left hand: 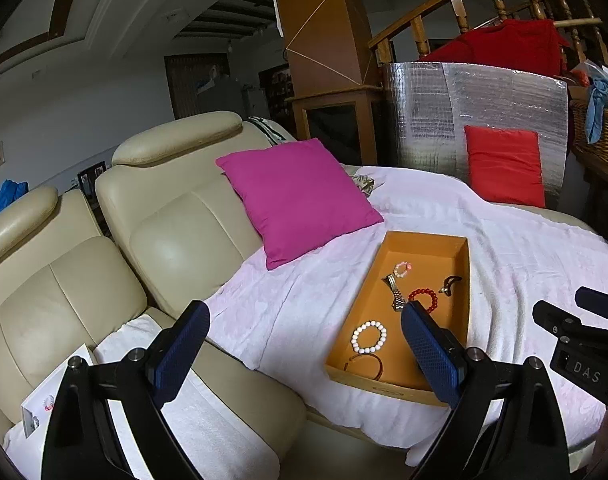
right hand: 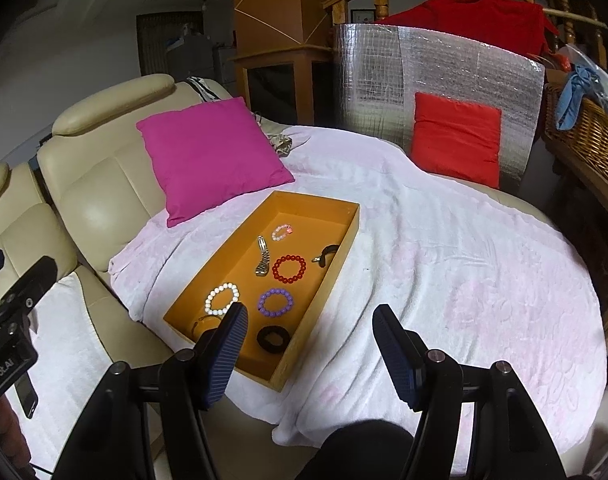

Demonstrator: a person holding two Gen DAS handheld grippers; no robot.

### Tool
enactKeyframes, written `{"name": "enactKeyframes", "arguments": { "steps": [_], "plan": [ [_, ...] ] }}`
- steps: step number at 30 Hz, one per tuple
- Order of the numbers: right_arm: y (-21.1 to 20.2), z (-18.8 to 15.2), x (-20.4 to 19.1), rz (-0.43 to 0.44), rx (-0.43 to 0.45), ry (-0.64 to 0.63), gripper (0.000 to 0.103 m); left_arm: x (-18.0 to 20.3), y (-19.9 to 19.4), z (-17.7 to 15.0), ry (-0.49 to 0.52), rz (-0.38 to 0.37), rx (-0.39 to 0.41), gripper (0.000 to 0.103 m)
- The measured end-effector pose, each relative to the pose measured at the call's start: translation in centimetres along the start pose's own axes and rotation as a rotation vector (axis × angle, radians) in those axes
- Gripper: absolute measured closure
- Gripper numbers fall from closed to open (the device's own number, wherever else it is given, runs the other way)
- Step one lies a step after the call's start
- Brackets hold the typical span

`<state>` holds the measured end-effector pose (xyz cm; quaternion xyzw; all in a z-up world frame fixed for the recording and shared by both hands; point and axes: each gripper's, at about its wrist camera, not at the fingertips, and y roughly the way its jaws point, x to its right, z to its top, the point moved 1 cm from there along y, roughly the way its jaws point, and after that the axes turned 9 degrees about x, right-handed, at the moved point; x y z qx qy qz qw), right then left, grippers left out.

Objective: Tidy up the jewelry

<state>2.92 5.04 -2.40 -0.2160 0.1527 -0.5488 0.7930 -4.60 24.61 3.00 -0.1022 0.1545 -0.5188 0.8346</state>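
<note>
Both my grippers spread wide, empty. Tray (right hand: 345,236) with all the jewelry lies ahead-left of my right gripper (right hand: 309,354), long axis running away up-right; black band (right hand: 273,337) nearest it. Left gripper (left hand: 304,354) sits further left, tray ahead-right

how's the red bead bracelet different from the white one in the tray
The red bead bracelet is deep red and lies mid-tray beside the metal watch band; the white bead bracelet is pale and lies nearer the tray's near end. Both are round beaded loops lying flat and apart, held by neither gripper.
</note>
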Motion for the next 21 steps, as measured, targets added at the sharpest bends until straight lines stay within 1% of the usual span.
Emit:
{"name": "enactKeyframes", "arguments": {
  "steps": [10, 14, 17, 19, 21],
  "plan": [
    [3.1, 0.1, -0.5, -0.007, -0.020, -0.013, 0.034, -0.2, 1.9, -0.1, -0.004, 0.015, -0.024, 0.007],
    [4.5, 0.1, -0.7, 0.003, -0.033, -0.009, 0.034, 0.0, 2.6, -0.3, 0.012, 0.024, -0.029, 0.007],
    [5.4, 0.0, -0.5, 0.013, -0.039, -0.010, 0.034, 0.3, 3.0, -0.3, 0.017, 0.048, -0.020, 0.007],
    [5.6, 0.2, 0.5, 0.013, -0.028, 0.004, 0.034, 1.2, 3.5, -0.1, 0.024, 0.033, -0.032, 0.007],
    [5.5, 0.3, 2.7, 0.022, 0.000, 0.037, 0.034, 3.4, 4.1, 0.1, 0.047, -0.029, -0.055, 0.007]
  ]
}}
